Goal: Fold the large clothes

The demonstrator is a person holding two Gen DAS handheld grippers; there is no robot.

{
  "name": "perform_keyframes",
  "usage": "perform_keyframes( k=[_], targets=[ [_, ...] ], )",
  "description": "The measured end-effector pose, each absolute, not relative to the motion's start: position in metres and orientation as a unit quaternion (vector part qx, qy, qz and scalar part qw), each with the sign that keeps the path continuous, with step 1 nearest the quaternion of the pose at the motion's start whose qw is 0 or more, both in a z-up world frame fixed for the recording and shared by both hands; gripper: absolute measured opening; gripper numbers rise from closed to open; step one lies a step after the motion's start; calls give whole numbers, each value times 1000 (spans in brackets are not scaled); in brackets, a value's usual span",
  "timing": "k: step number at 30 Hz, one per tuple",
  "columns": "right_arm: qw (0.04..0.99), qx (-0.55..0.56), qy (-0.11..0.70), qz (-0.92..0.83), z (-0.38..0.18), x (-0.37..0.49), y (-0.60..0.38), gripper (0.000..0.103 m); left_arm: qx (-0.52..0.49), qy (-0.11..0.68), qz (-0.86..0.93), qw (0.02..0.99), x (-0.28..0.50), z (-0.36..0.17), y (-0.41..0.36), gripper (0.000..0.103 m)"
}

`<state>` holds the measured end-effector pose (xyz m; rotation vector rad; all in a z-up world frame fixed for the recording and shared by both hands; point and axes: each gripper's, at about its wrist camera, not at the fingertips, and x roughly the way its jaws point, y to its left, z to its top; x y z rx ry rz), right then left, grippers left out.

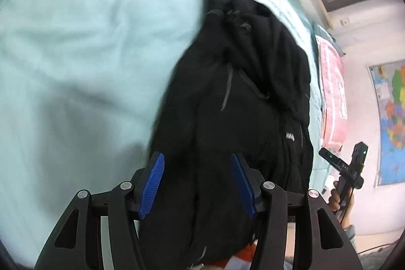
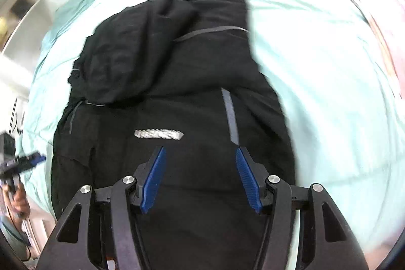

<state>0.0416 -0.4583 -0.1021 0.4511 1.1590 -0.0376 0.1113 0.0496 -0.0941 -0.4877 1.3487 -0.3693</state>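
Jacket mid-frame, folded narrow on bedsheet; left gripper, right gripper wide, empty; crosswise fold probably left.

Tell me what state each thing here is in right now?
Jacket: black, partly folded, hood bunched on top, lying on the bed.
Bedsheet: light green, spread out, slightly wrinkled.
Left gripper: open, holding nothing.
Right gripper: open, holding nothing.
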Motion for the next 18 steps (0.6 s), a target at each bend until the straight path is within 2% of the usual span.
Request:
perform_keyframes(
  k=[11,18],
  targets=[
    [765,270,578,-93,-139,-50,-510,60,-232,663,-168,691,82,-148,57,57],
    [739,297,596,-96,-161,-92,-523,60,-286,605,-295,683,80,-109,29,57]
  ],
)
